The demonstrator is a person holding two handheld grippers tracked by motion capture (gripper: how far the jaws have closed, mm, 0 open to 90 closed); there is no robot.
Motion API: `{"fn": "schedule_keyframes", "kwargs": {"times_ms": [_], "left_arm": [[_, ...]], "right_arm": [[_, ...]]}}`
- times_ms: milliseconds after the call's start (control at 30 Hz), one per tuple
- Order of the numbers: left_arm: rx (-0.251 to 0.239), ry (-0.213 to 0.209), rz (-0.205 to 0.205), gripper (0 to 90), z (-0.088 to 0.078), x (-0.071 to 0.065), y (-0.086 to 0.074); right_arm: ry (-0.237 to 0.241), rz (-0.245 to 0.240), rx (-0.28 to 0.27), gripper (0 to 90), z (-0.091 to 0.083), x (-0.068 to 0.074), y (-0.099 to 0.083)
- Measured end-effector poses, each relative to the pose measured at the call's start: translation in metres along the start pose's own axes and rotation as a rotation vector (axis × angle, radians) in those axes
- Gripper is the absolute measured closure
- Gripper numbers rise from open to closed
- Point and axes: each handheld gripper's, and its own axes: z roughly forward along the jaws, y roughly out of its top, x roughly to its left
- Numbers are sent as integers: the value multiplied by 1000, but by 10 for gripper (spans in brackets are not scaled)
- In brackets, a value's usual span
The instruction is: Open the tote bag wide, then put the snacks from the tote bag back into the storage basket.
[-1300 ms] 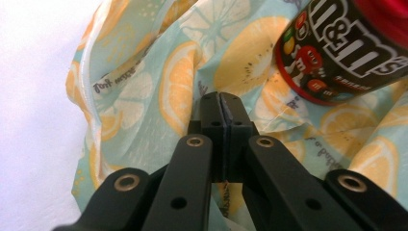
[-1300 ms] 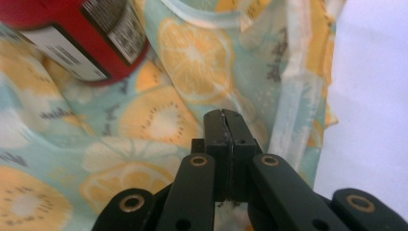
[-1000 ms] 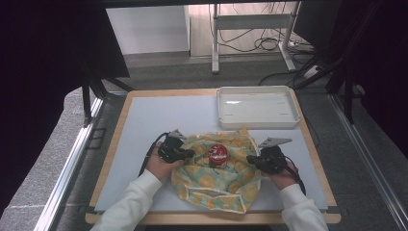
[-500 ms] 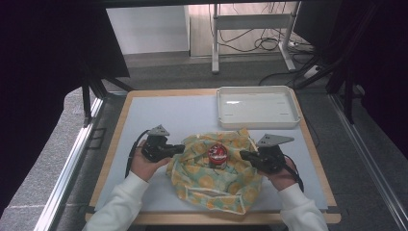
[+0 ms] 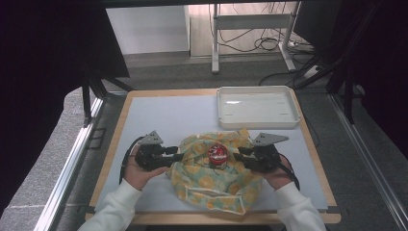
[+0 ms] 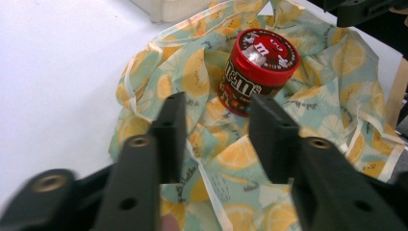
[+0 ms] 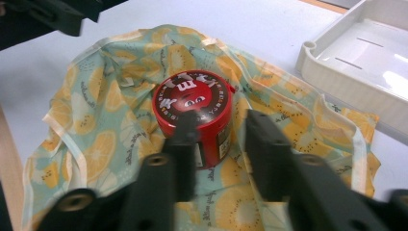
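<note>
Since the earlier frames both hand-held grippers have drawn outward from the cloth: the left hand-held gripper (image 5: 179,154) has slid off toward 9 o'clock and now points at the cloth's edge, and the right hand-held gripper (image 5: 239,155) sits at the 3 o'clock edge. Jaws on both have just been opening; each pair stands spread with nothing pinched, only cloth lying beneath them. A lemon-print cloth (image 5: 217,185) lies rumpled on the worktop (image 5: 163,113), its corners loose. On its middle stands a red candy tub (image 5: 218,154), upright with the lid on, between the two grippers and apart from both. At 1 o'clock from the cloth sits a white tray (image 5: 257,120), just beside the cloth's far corner.
</note>
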Motion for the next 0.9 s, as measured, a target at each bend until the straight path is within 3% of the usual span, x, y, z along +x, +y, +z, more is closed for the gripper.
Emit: {"fn": "schedule_keyframes", "kwargs": {"times_ms": [167, 367, 900], "left_arm": [[-11, 26, -17, 458, -4, 1, -5], [14, 48, -19, 373, 3, 6, -8], [27, 60, -33, 342, 4, 12, -13]], "right_arm": [[0, -7, 1, 503, 1, 3, 0], [-9, 4, 10, 412, 5, 2, 2], [-10, -15, 83, 308, 35, 13, 11]]}}
